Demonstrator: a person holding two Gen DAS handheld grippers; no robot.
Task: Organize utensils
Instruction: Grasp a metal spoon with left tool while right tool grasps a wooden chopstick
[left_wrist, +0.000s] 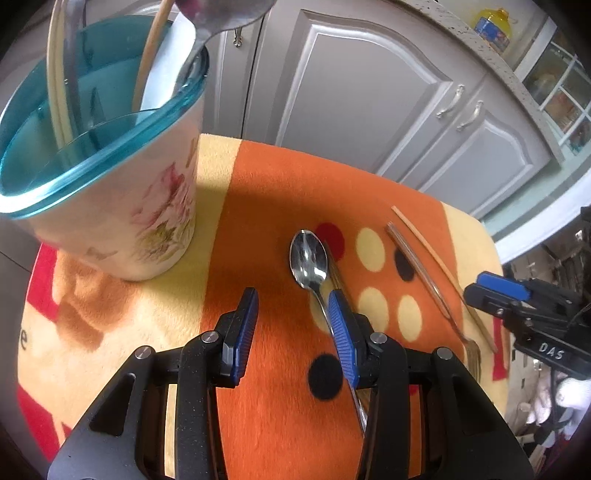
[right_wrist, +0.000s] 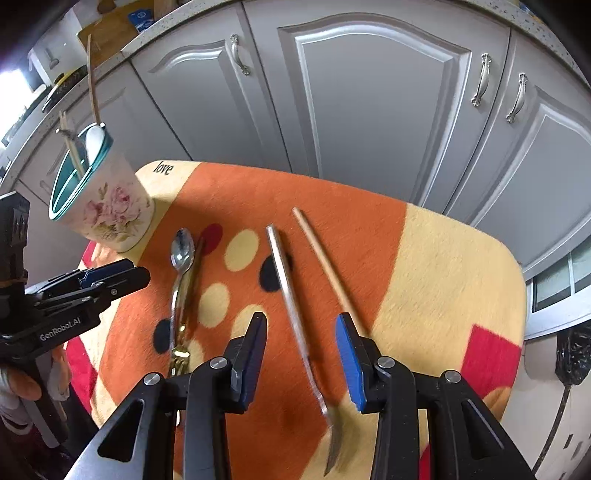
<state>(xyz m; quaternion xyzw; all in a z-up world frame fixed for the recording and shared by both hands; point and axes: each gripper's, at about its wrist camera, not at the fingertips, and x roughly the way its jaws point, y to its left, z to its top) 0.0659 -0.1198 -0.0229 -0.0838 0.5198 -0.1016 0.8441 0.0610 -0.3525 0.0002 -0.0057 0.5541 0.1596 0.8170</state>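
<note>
A floral cup (left_wrist: 147, 206) (right_wrist: 110, 210) with a teal rim holds chopsticks and spoons at the back left of the cloth. A steel spoon (left_wrist: 308, 258) (right_wrist: 181, 254) lies on the orange cloth, with a gold-toned utensil (right_wrist: 181, 354) alongside it. My left gripper (left_wrist: 293, 332) hangs open just left of the spoon, and the spoon's handle runs under its right finger. A steel fork (right_wrist: 291, 306) (left_wrist: 424, 269) and a single wooden chopstick (right_wrist: 325, 269) (left_wrist: 439, 258) lie further right. My right gripper (right_wrist: 303, 354) stands open above the fork, the handle between its fingers but untouched.
An orange, cream and red spotted cloth (right_wrist: 443, 266) covers the small table. Grey kitchen cabinets (right_wrist: 369, 110) stand close behind it. Each gripper shows in the other's view: the right gripper (left_wrist: 495, 291) and the left gripper (right_wrist: 110, 277). A black bag (right_wrist: 572, 354) hangs at the right.
</note>
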